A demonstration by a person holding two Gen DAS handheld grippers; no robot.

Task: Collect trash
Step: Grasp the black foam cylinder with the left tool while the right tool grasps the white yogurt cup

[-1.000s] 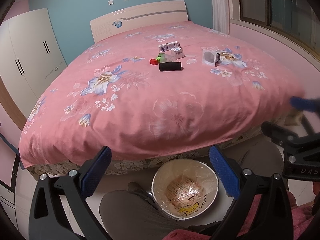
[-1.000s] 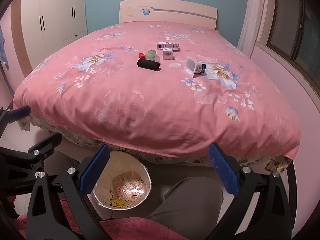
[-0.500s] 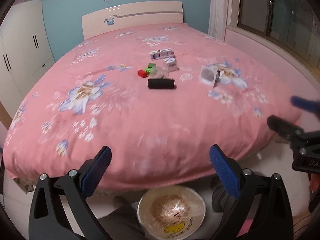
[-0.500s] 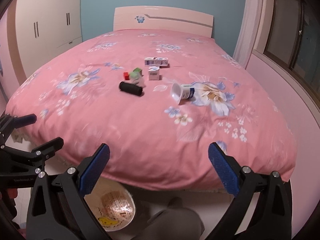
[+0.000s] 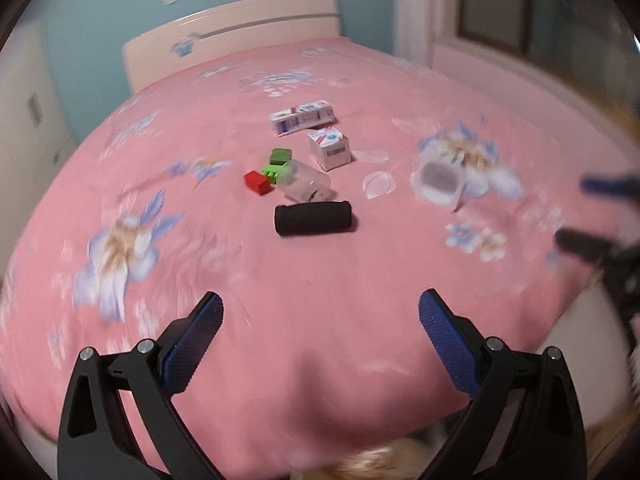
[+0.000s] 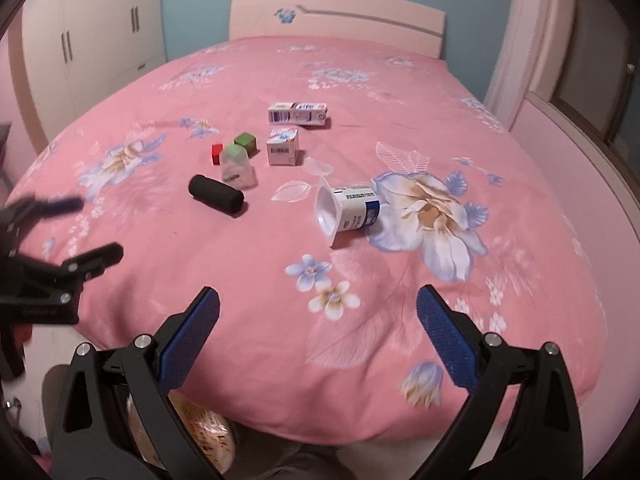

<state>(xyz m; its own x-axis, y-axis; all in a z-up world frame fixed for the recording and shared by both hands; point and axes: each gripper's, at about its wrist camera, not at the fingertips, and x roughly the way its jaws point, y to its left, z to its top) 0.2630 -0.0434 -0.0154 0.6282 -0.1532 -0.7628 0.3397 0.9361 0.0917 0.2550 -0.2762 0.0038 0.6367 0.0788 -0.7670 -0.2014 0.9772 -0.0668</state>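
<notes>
Litter lies mid-bed on the pink floral bedspread: a tipped white yogurt cup, a black roll, a clear plastic cup on its side, a small white carton, a long white carton, and red and green blocks. My left gripper and right gripper are both open and hold nothing, hovering over the near part of the bed, short of the litter.
A lined bowl-like bin sits on the floor below the bed's near edge, by the person's leg. A white wardrobe stands left, a headboard at the far end, a window wall right.
Both grippers have risen and moved forward over the bed. The litter looks closer and the bin has slid nearly out of view. The left wrist view is motion-blurred.
</notes>
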